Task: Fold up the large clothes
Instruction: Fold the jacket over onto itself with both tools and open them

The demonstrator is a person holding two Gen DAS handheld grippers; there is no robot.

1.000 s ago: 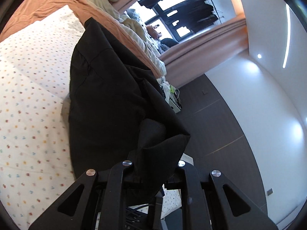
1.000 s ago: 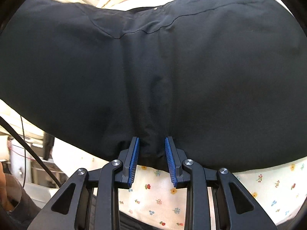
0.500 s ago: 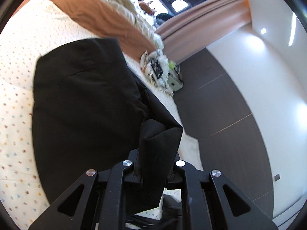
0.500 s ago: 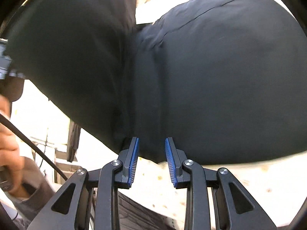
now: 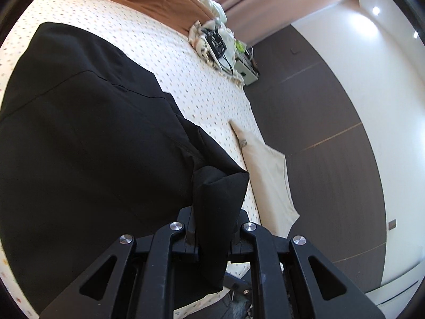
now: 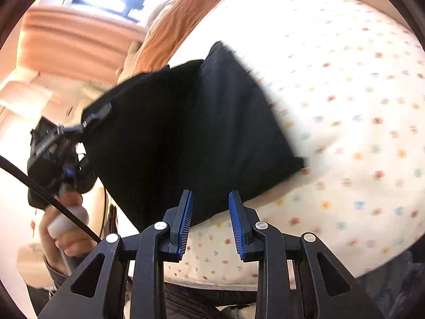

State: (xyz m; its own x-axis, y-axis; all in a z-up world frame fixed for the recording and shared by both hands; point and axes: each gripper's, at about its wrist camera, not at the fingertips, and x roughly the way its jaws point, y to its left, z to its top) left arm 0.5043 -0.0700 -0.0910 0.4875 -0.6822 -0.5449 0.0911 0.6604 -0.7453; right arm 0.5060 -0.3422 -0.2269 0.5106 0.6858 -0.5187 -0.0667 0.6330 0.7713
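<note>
Two jaws: my left gripper (image 5: 212,235) pinches a corner of the black garment (image 5: 87,138) on the bed (image 5: 191,79); right gripper (image 6: 209,226) narrowly parted, empty. Mid-fold; next, lay corner flat, aligned.

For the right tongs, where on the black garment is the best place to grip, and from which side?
Probably the near hem of the black fabric garment, just ahead of the right tongs, which stand open with nothing pinched. Come low from the bed's near edge: this hem lies flat on the floral bedsheet, while the left tongs already clamp the other corner.
</note>
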